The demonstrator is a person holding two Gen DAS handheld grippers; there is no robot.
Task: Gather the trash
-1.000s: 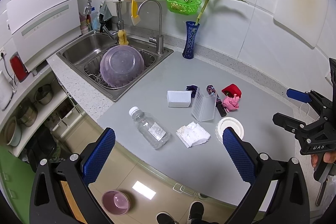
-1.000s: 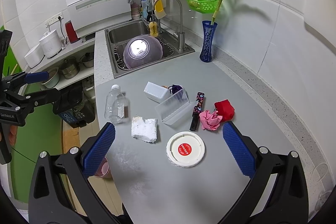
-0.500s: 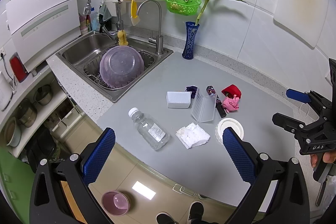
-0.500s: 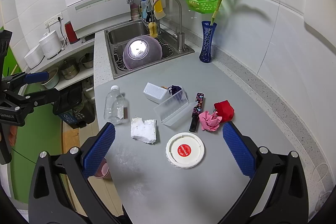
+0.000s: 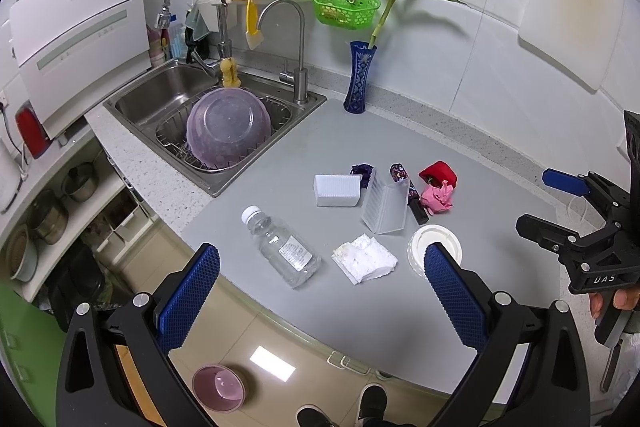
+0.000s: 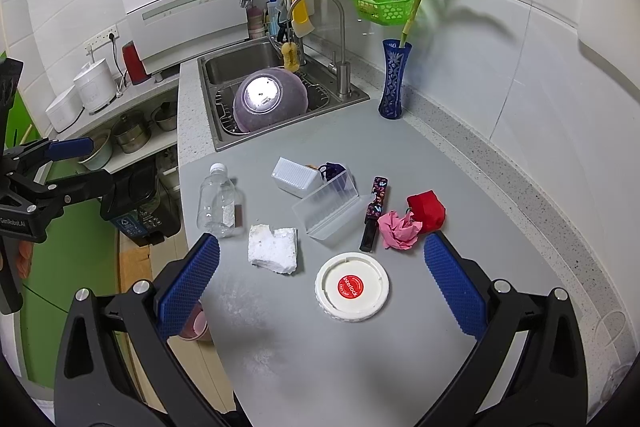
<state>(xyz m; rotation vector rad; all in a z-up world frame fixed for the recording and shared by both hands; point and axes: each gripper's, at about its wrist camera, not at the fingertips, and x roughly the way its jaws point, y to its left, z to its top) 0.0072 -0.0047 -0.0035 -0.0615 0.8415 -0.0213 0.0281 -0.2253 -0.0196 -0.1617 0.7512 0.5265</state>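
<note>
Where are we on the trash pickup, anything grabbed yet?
Nothing looks collected. Both the left gripper and right gripper hang open and empty above the counter. Lying loose on it: the plastic bottle, crumpled white tissue, pink paper wad, red wad and white lid. The trash bin sits on the floor by the counter, so everything is left.
</note>
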